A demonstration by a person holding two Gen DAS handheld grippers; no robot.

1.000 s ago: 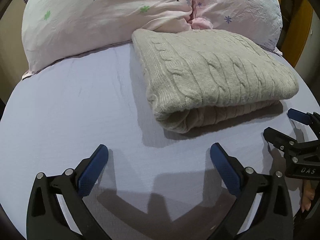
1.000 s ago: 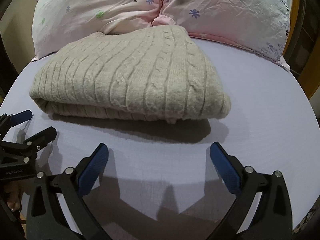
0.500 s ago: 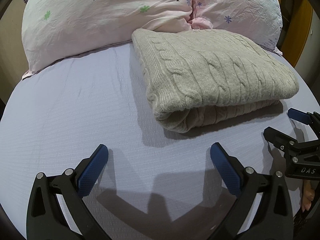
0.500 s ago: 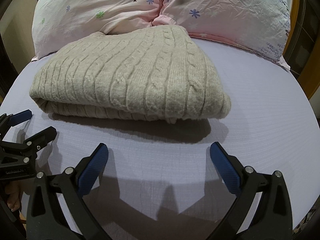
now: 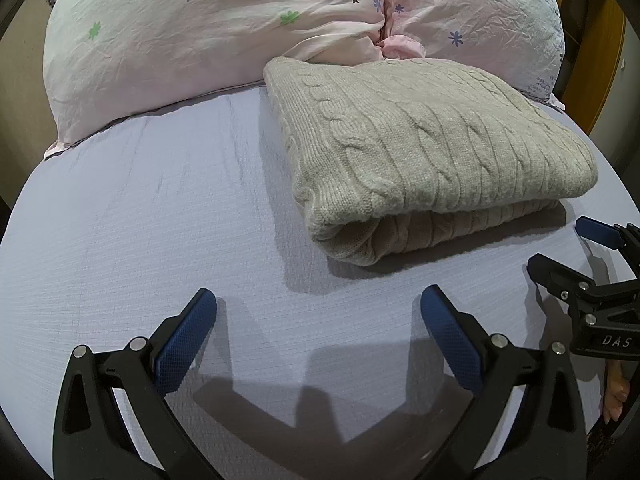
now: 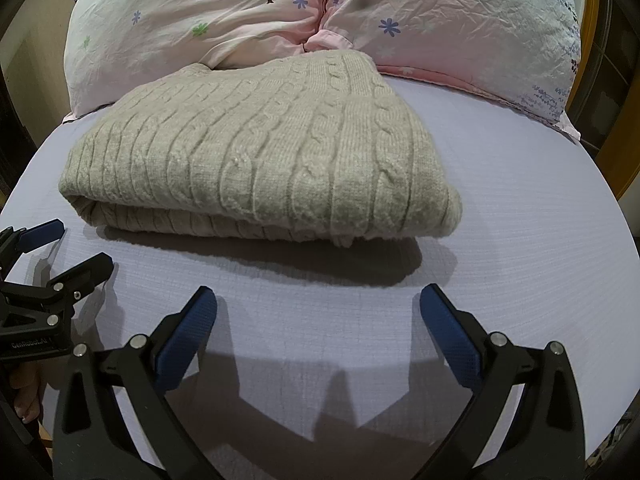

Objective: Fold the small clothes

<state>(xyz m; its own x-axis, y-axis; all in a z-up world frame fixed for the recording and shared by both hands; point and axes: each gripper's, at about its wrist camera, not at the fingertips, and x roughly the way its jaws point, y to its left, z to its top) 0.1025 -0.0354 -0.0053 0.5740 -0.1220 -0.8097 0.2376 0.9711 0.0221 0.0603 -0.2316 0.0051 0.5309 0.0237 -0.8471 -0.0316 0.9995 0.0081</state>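
A beige cable-knit sweater lies folded in a thick rectangle on the lilac bed sheet, its far edge against the pillows. It also shows in the right wrist view. My left gripper is open and empty, held over bare sheet in front of the sweater's left corner. My right gripper is open and empty, in front of the sweater's near edge. Each gripper appears at the edge of the other's view, the right one and the left one, both apart from the sweater.
Two pale pink flowered pillows lie along the head of the bed behind the sweater. A wooden frame stands at the far right. The sheet stretches bare to the left and right of the sweater.
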